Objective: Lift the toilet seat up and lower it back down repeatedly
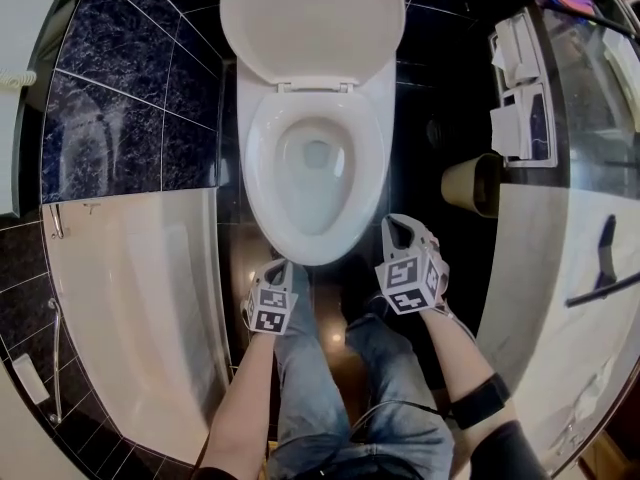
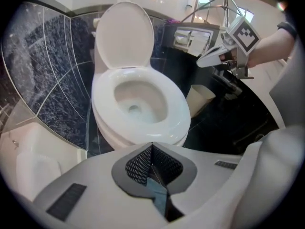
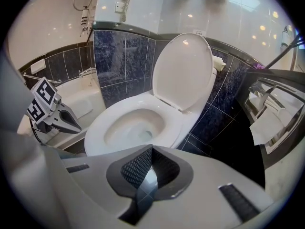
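Holding both grippers just off the front edge of the bowl [image 1: 315, 183], you've got the left gripper [image 1: 283, 267] with its jaws pressed together on nothing, and same deal for the right gripper [image 1: 399, 230]. The toilet seat [image 1: 259, 163] lies flat on the bowl, the lid [image 1: 310, 18] standing upright behind it.

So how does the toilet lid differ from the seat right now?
The lid stands raised, tipped back behind the bowl, while the seat lies flat down on the bowl's rim. The lid is a solid oval panel, but the seat is a ring with an open middle. Both are glossy white and join at the same hinges at the back.
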The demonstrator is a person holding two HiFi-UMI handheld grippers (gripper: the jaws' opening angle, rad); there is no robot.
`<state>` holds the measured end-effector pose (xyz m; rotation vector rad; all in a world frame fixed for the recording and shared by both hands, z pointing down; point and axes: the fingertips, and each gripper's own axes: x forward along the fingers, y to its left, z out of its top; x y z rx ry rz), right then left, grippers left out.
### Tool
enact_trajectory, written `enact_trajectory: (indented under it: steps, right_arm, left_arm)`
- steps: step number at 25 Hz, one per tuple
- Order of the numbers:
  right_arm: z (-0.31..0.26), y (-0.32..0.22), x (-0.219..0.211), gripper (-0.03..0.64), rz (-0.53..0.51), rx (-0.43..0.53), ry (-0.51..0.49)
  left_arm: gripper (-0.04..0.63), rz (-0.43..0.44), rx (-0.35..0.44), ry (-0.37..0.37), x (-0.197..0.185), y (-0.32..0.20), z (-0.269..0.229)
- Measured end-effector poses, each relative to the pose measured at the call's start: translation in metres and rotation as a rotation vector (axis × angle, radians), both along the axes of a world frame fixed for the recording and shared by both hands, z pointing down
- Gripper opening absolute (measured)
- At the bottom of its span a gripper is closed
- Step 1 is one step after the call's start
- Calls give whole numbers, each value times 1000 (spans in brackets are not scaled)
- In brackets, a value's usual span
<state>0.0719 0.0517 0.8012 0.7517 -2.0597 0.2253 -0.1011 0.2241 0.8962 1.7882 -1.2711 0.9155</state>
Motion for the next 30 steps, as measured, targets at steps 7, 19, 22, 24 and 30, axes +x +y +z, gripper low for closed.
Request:
enact_trajectory:
  steps: [7,19,22,24,30]
  right_arm:
    - [-86,-6,-20,21,20,9,-69]
    - [-343,-27,-31,21,93,100,-295]
    - [-387,-27,-21,21,122,114,-348]
    - [-408,-28,-12,21,131,124,-372]
    - [-444,-29,10,21,144,164,-401]
  left_arm:
    - [0,-12,144,-11,-19,-49,-125]
    - [0,-112,465,9,-57,-111,-436]
    - [0,-133,516,16,-68,-112,-490]
    - [0,-144,553,20,-74,-111,-522]
    - [0,-168,629,15,-92,-108,-577]
